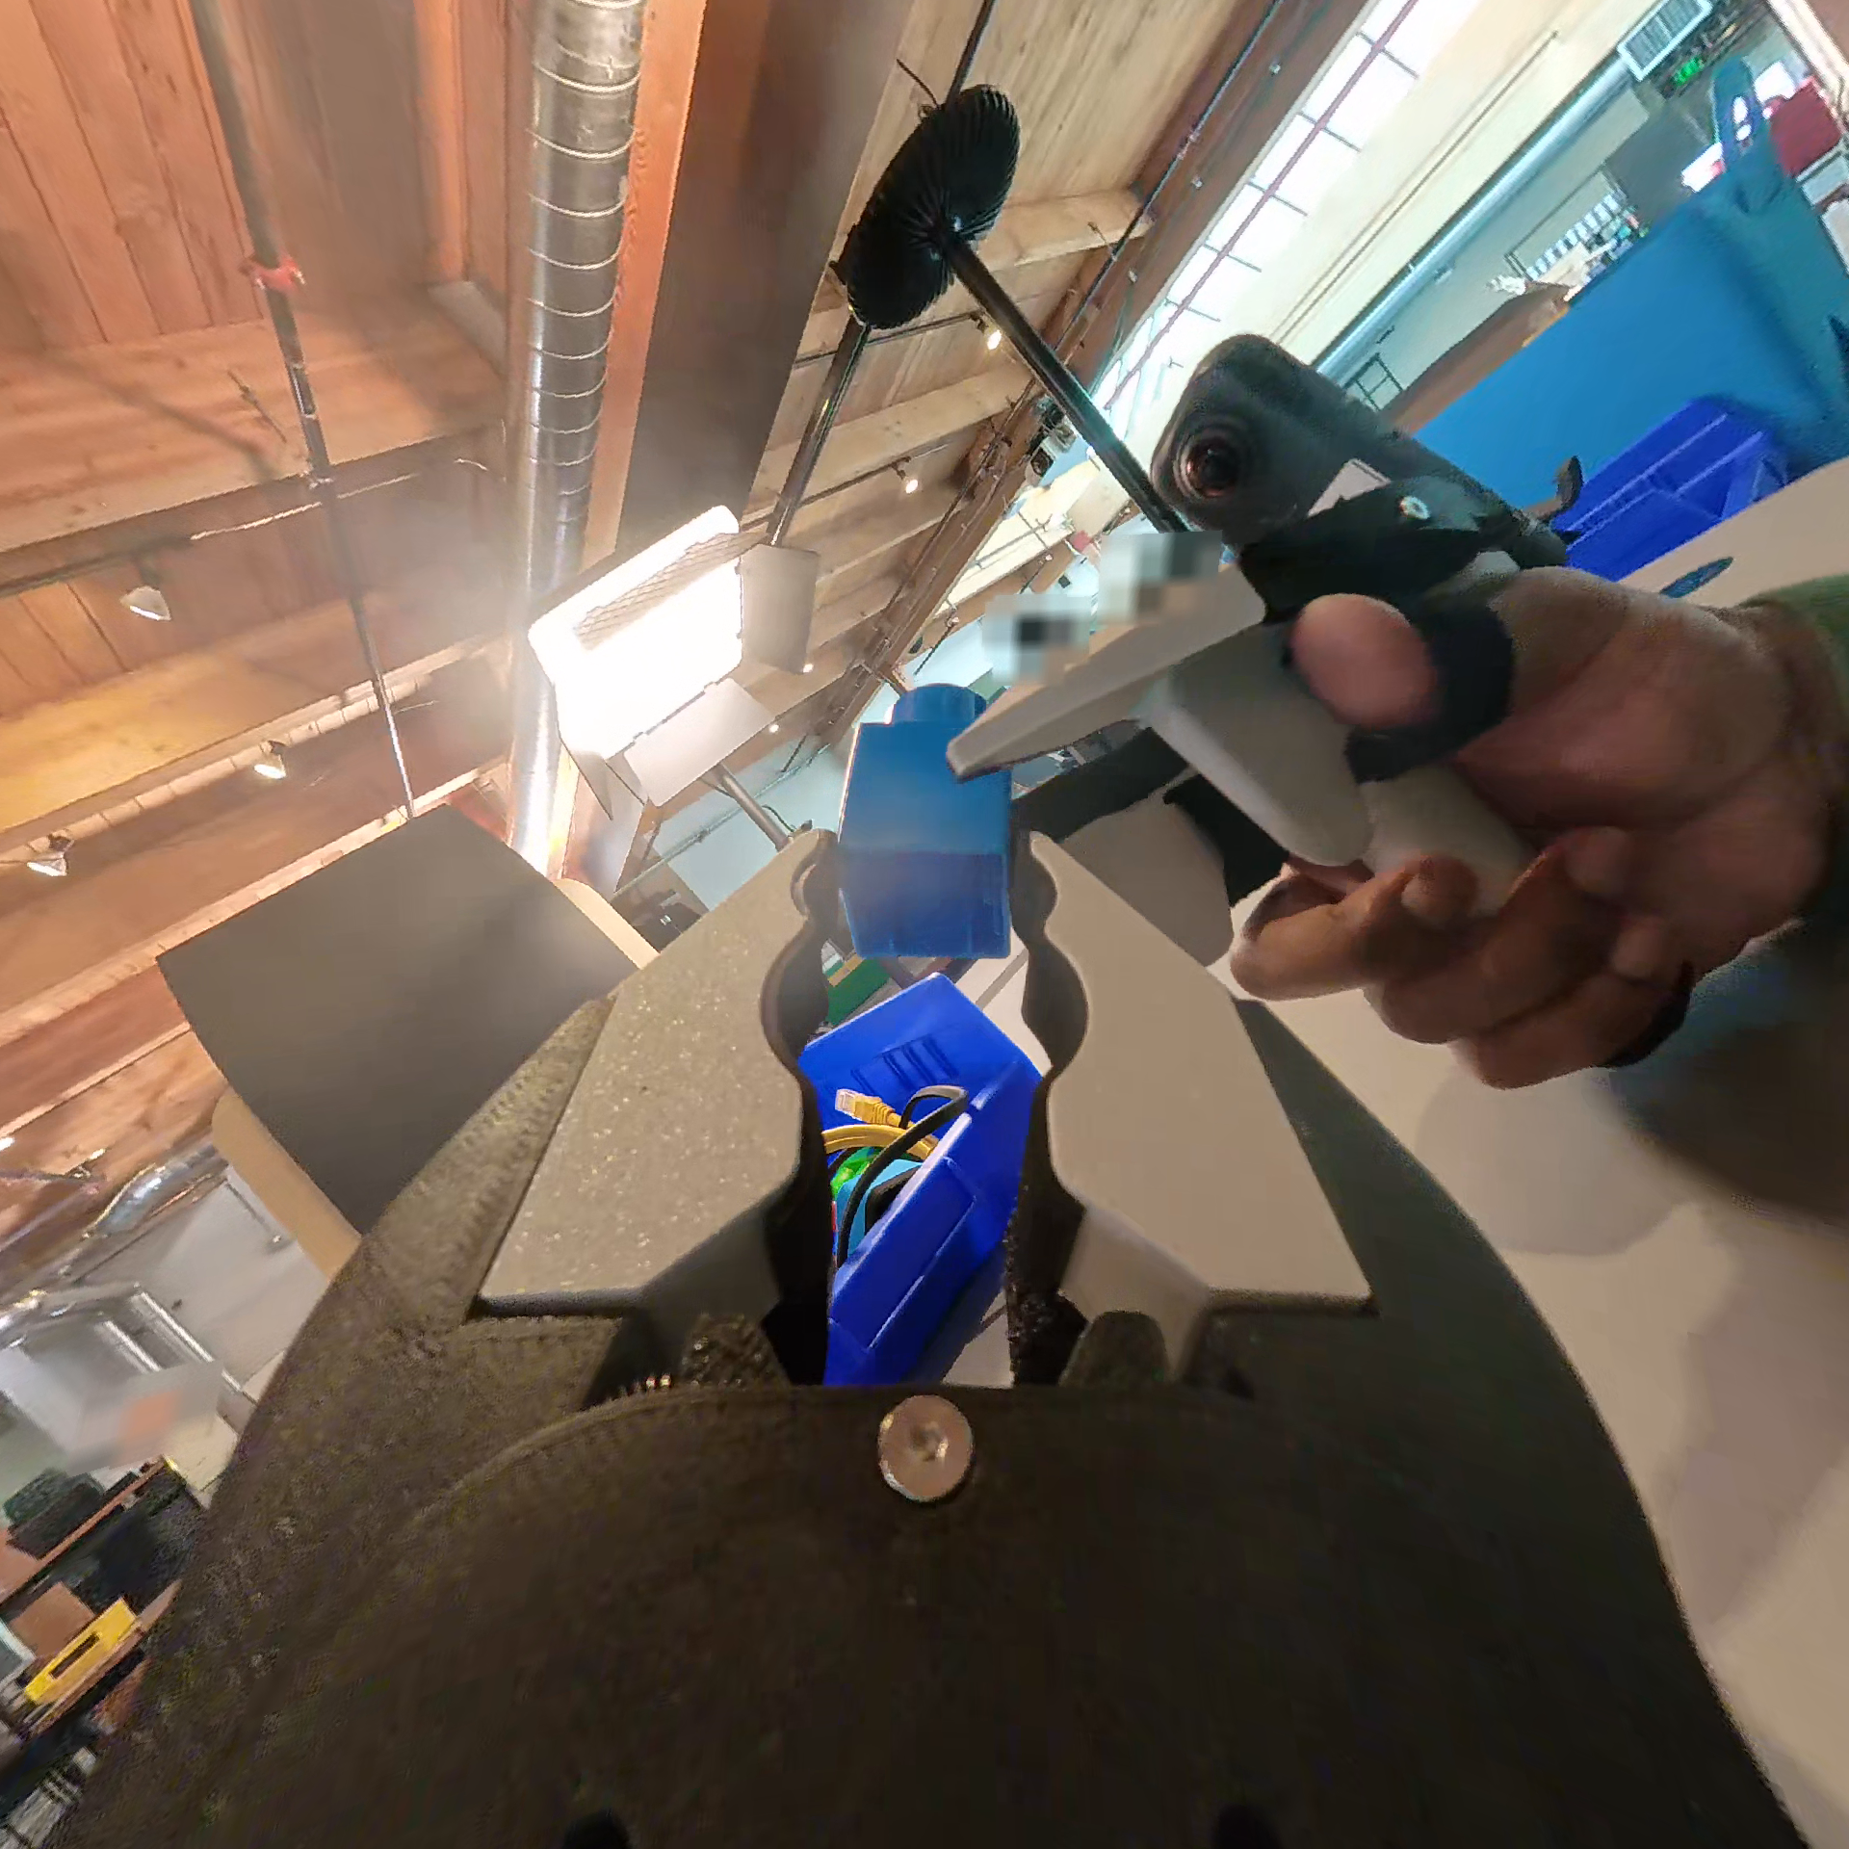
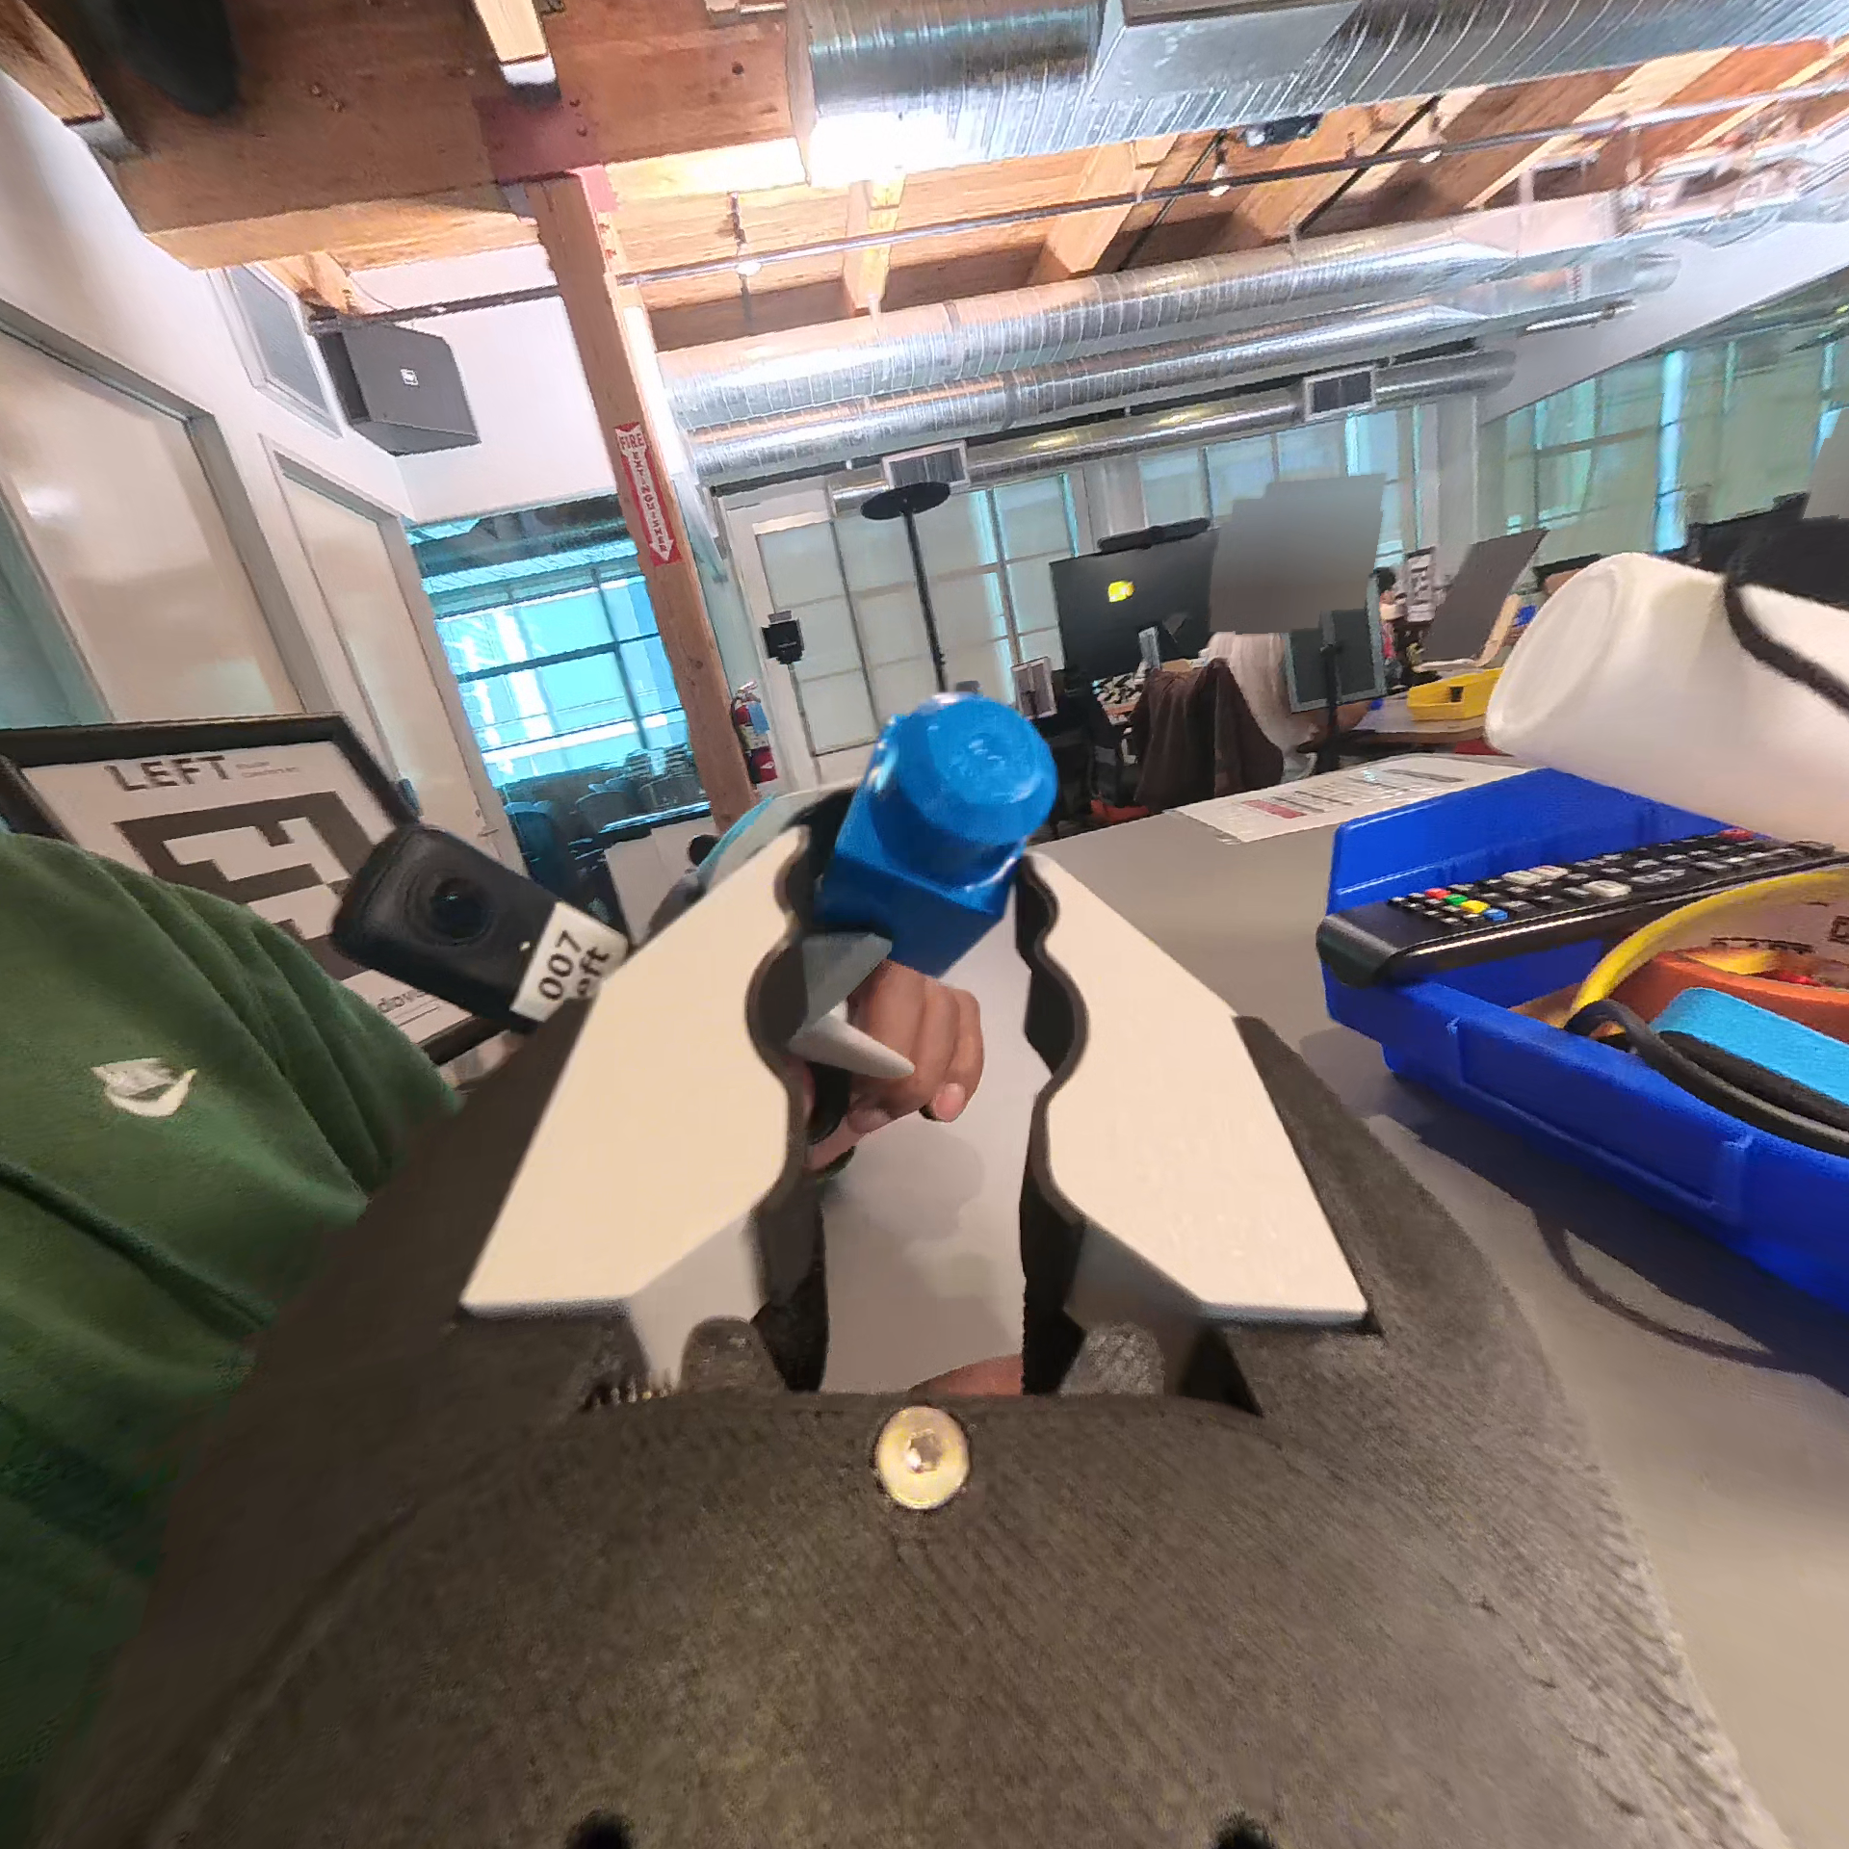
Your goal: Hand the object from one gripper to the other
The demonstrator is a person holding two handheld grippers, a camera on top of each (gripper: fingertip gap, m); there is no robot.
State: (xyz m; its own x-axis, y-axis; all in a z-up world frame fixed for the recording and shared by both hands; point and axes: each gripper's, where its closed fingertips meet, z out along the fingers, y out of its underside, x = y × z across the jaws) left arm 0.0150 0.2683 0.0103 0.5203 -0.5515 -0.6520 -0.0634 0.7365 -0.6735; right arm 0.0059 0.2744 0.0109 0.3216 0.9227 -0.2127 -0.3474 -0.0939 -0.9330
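Right wrist view: both grippers, left [image 1: 926, 880] & right [image 2: 915, 880], clamped on blue block [image 2: 936, 840]; cam [image 2: 470, 920] w/ white tag, framed marker sign [image 2: 200, 810] behind.

Blue bin [image 2: 1561, 1081] crowds the right; grey tabletop [image 2: 1181, 880] open ahead.

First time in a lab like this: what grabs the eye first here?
A bright blue block, up in mid-air between the fingertips of both the left gripper and the right gripper. Next, the blue bin to the right, with a black remote lying across it, and the glaring lamp overhead.
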